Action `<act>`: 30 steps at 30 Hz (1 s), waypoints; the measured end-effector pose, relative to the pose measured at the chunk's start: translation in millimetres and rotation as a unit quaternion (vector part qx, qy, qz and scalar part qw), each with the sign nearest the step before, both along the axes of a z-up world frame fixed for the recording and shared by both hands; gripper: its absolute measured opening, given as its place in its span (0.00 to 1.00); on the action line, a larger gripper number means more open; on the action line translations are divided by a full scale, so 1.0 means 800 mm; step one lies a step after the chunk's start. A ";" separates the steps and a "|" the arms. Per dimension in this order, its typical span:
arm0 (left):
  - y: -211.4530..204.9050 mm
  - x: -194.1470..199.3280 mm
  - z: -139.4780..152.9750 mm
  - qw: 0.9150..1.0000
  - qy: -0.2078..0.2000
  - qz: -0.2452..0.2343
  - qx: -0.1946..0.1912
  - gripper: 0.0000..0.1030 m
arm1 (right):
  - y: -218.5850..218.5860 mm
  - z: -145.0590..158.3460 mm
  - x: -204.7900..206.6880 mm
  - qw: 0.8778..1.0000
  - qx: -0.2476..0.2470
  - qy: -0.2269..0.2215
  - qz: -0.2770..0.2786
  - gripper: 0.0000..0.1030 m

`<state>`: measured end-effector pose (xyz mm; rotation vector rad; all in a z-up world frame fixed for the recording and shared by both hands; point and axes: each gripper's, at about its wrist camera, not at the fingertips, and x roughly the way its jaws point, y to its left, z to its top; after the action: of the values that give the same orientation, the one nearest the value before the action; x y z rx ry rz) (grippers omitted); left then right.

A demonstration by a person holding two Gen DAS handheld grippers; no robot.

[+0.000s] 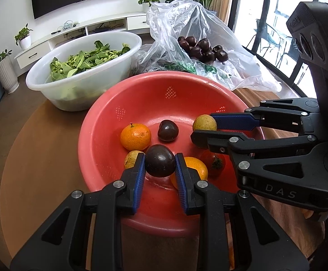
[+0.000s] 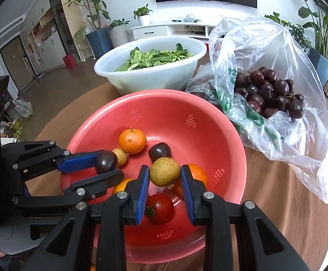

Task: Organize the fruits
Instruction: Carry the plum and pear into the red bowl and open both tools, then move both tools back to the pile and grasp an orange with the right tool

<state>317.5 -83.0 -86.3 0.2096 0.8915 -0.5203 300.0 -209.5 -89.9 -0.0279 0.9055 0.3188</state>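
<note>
A red colander bowl [image 1: 141,90] [image 2: 209,113] stands in the middle of the table. Inside it lie a tangerine [image 1: 135,136] [image 2: 132,141], a dark plum [image 1: 168,130] [image 2: 160,151], a tomato [image 1: 213,162] [image 2: 159,209], a second orange [image 1: 197,166] [image 2: 197,172] and a small yellow-green fruit [image 1: 131,158] [image 2: 121,156]. My left gripper [image 1: 160,163] [image 2: 106,164] is shut on a dark plum [image 1: 160,163] [image 2: 106,162] just over the bowl's floor. My right gripper [image 2: 165,175] [image 1: 205,127] is shut on a yellow-green fruit [image 2: 164,171] [image 1: 204,123] above the tomato.
A white basin [image 1: 82,83] [image 2: 150,76] of leafy greens stands behind the red bowl. To the right lies a clear plastic bag [image 1: 186,27] [image 2: 299,122] holding several dark plums [image 1: 203,48] [image 2: 274,92]. The brown table [image 1: 39,146] [image 2: 288,192] drops off at its round edge.
</note>
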 end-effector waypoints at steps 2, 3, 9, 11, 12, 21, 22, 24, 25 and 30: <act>0.000 0.000 0.000 1.000 0.001 0.000 0.000 0.24 | 0.001 0.001 -0.001 1.000 -0.001 0.000 0.000 0.30; 0.000 -0.001 0.000 1.000 0.001 -0.001 0.000 0.24 | 0.001 0.001 -0.002 1.000 -0.001 0.001 0.000 0.30; 0.001 -0.003 0.001 1.000 0.000 0.000 -0.001 0.27 | -0.002 0.003 -0.005 1.000 0.000 -0.002 -0.003 0.35; 0.002 -0.004 0.002 1.000 -0.002 0.000 0.000 0.35 | -0.004 0.004 -0.005 1.000 0.001 -0.002 -0.005 0.36; 0.002 -0.006 0.003 1.000 -0.005 0.002 0.000 0.54 | -0.006 0.005 -0.006 1.000 0.002 -0.003 -0.008 0.39; 0.021 -0.038 0.036 0.999 -0.034 0.009 -0.025 0.73 | -0.031 0.037 -0.051 0.999 0.023 -0.039 -0.019 0.47; 0.025 -0.045 0.041 0.999 -0.038 0.013 -0.029 0.78 | -0.033 0.041 -0.058 0.998 0.027 -0.043 -0.022 0.49; 0.038 -0.060 0.049 0.998 -0.044 0.023 -0.039 0.85 | -0.040 0.049 -0.080 0.997 0.044 -0.050 -0.027 0.56; 0.045 -0.069 0.053 0.998 -0.047 0.030 -0.043 0.86 | -0.041 0.051 -0.089 0.997 0.049 -0.051 -0.027 0.57; 0.075 -0.124 0.060 0.996 -0.055 0.052 -0.056 0.96 | -0.039 0.046 -0.148 0.997 0.062 -0.046 -0.020 0.63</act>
<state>218.5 -23.3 -38.4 0.0879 0.7584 -0.4556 181.7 -241.0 -53.0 0.0888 0.7924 0.3329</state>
